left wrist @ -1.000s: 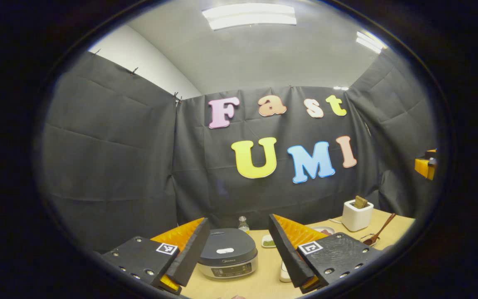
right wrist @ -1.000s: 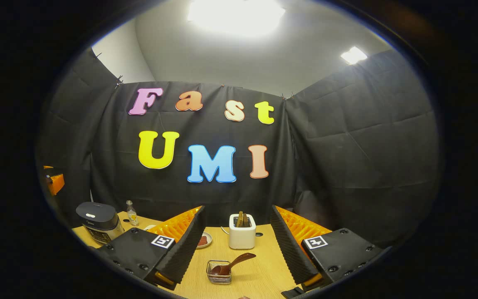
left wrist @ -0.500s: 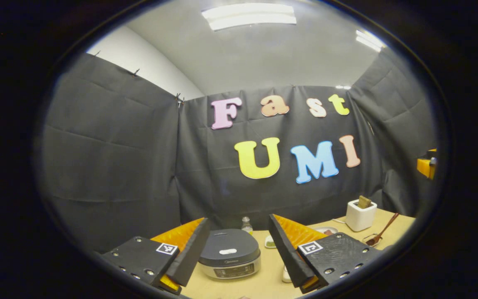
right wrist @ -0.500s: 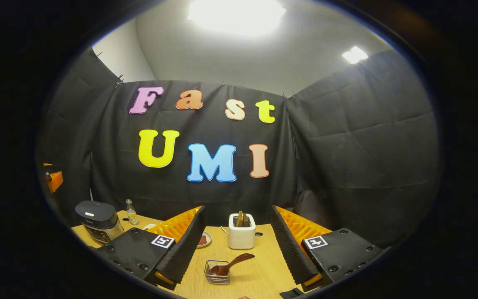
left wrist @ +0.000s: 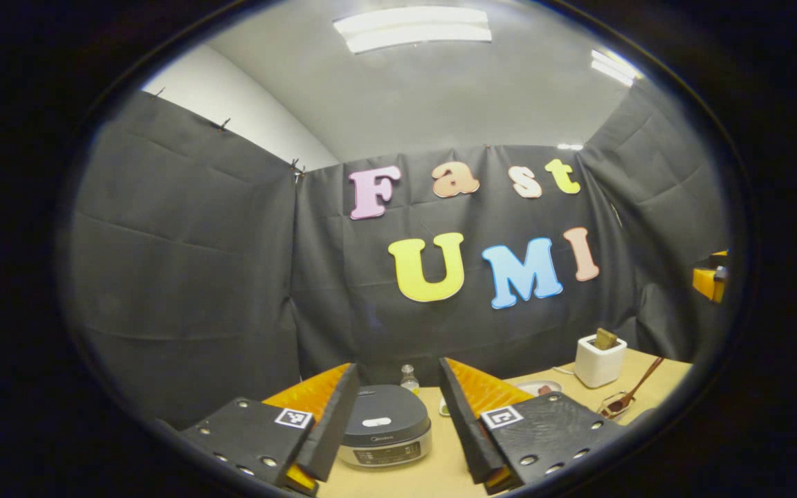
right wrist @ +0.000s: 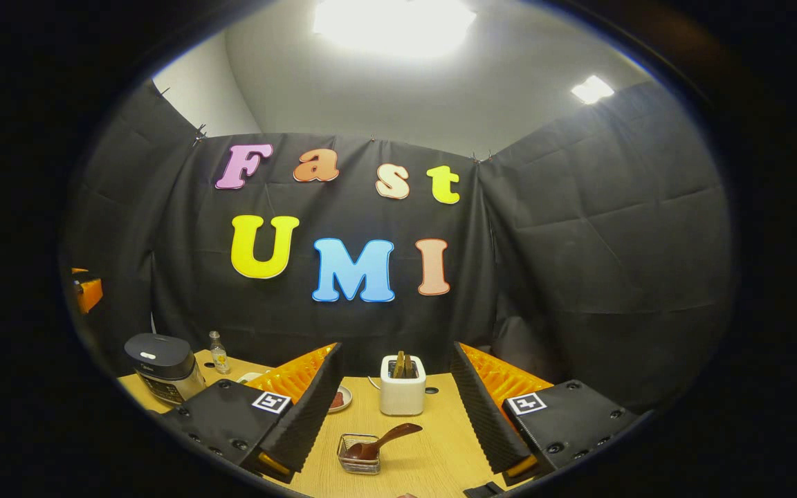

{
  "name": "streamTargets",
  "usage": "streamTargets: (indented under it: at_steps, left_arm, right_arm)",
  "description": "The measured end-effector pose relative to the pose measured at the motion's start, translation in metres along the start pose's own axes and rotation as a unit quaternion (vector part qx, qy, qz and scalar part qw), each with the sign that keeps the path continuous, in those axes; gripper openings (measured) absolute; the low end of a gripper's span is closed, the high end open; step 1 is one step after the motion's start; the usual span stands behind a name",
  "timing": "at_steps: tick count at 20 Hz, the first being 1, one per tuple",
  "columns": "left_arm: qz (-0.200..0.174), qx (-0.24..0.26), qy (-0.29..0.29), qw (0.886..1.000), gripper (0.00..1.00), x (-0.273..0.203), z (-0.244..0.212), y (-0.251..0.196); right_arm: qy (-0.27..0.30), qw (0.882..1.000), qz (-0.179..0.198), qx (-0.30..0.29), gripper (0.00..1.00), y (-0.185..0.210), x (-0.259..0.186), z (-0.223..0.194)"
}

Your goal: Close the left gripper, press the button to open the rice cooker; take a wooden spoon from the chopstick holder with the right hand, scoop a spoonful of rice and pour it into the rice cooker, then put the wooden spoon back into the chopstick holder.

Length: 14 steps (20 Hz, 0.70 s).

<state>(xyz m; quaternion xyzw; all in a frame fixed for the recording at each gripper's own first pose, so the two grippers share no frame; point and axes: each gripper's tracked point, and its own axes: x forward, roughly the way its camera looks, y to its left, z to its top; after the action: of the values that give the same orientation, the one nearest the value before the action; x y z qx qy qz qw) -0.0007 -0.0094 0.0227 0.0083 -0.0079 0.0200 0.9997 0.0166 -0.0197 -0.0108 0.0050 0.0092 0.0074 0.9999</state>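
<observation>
The dark-lidded rice cooker (left wrist: 385,425) stands shut on the wooden table, its white button (left wrist: 376,421) on top. My left gripper (left wrist: 397,370) hovers just before it, open, the cooker framed between its fingers without contact. In the right gripper view the same rice cooker (right wrist: 163,366) sits far left. A wooden spoon (right wrist: 383,441) rests with its bowl in a small wire holder (right wrist: 359,463), the handle leaning right. My right gripper (right wrist: 396,346) hangs open and empty above and short of it. The wooden spoon (left wrist: 637,386) also appears at the right of the left gripper view.
A white box (right wrist: 403,385) with brown pieces sticking up stands behind the wire holder. A small bottle (right wrist: 217,353) is beside the cooker, and a small plate (right wrist: 340,399) lies mid-table. The table (right wrist: 433,449) ends at the black cloth walls.
The left gripper's fingers have come slightly closer together and the cooker now sits more centred between them. The right gripper has barely moved.
</observation>
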Motion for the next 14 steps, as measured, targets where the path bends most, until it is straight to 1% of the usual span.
streamTargets:
  at_steps: [1, 2, 4, 5, 6, 8, 10, 11, 14]
  left_arm:
    - [-0.001, -0.002, 0.003, 1.000, 0.67, 0.001, 0.000, -0.001]
    - [-0.003, -0.004, 0.007, 1.000, 0.59, 0.000, -0.003, -0.004]
    - [-0.010, -0.009, 0.015, 1.000, 0.53, -0.002, -0.006, -0.006]
    - [-0.023, -0.013, 0.024, 0.999, 0.49, 0.000, -0.010, -0.014]
    - [-0.026, -0.017, 0.034, 0.999, 0.40, 0.000, -0.016, -0.018]
    - [-0.014, -0.021, 0.041, 0.999, 0.21, 0.001, -0.023, -0.012]
    - [-0.010, -0.025, 0.045, 0.999, 0.05, 0.002, -0.022, -0.014]
    - [-0.008, -0.025, 0.044, 0.999, 0.02, 0.000, -0.023, -0.014]
    - [-0.013, -0.023, 0.038, 0.999, 0.00, -0.001, -0.017, -0.020]
  right_arm:
    - [0.000, 1.000, 0.000, 0.001, 0.97, -0.001, 0.002, -0.002]
    - [0.000, 1.000, 0.001, 0.002, 0.97, -0.001, 0.002, -0.001]
    - [0.000, 1.000, 0.000, 0.001, 0.98, -0.003, 0.003, -0.001]
    - [0.000, 1.000, 0.001, 0.000, 0.98, -0.004, 0.005, -0.002]
    - [0.000, 1.000, 0.002, -0.001, 0.98, -0.004, 0.005, -0.003]
    - [0.004, 1.000, 0.005, -0.002, 0.98, -0.005, 0.007, -0.006]
    - [0.006, 1.000, 0.008, -0.002, 0.98, -0.006, 0.009, -0.008]
    - [0.008, 1.000, 0.010, -0.003, 0.98, -0.008, 0.009, -0.009]
    - [0.009, 1.000, 0.015, -0.001, 0.98, -0.014, 0.009, -0.011]
